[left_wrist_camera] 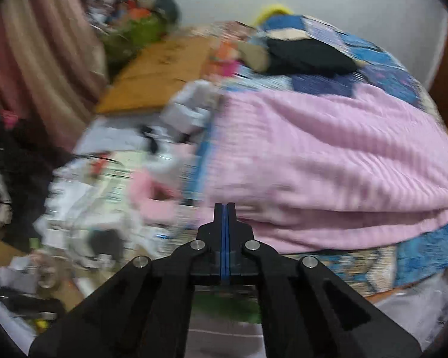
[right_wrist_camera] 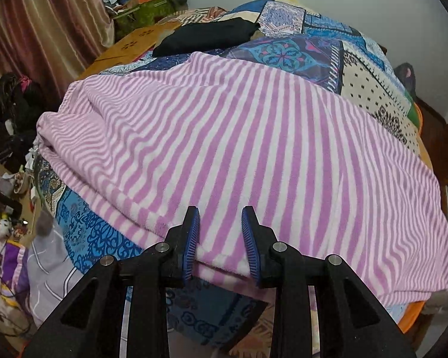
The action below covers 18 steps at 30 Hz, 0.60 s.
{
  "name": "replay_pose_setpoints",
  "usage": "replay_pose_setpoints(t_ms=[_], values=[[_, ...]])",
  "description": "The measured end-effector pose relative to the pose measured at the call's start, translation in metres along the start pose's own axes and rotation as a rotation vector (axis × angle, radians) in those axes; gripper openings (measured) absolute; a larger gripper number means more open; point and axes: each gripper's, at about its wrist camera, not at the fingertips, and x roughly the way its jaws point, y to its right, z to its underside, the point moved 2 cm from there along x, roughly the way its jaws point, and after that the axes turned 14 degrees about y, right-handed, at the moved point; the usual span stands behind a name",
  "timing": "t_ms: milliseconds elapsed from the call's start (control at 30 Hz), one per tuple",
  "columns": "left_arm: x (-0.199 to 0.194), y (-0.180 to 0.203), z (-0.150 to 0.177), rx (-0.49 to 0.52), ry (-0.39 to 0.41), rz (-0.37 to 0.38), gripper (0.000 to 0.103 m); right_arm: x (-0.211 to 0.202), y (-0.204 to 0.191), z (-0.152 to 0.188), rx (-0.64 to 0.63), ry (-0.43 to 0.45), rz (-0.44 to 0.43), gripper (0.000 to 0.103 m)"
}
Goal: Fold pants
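Note:
The pink-and-white striped pants [right_wrist_camera: 239, 137] lie spread on the bed, folded over into layers. In the left wrist view the pants [left_wrist_camera: 328, 155] fill the right half, blurred. My left gripper [left_wrist_camera: 225, 208] is shut and empty, off the left front edge of the pants. My right gripper [right_wrist_camera: 221, 217] is open, its blue pads either side of the near hem of the pants.
A blue patchwork bedspread [right_wrist_camera: 328, 47] covers the bed. A folded black garment [right_wrist_camera: 206, 35] lies at the far end. A wooden board [left_wrist_camera: 161, 71], curtains [right_wrist_camera: 44, 18] and floor clutter [left_wrist_camera: 74, 203] are on the left.

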Motion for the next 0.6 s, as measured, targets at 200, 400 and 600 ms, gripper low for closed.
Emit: replay_pose_setpoints(t_ms=[200, 400, 600], values=[[0.001, -0.033, 0.016, -0.154, -0.076, 0.104, 0.000, -0.002, 0.002, 0.006, 0.034, 0.016, -0.010, 0.027], [-0.012, 0.000, 0.001, -0.082, -0.029, 0.204, 0.028, -0.006, 0.005, 0.002, 0.068, 0.007, -0.023, 0.027], [0.013, 0.031, 0.002, 0.027, -0.055, 0.185, 0.055, -0.019, -0.003, -0.011, 0.091, 0.040, -0.076, 0.027]])
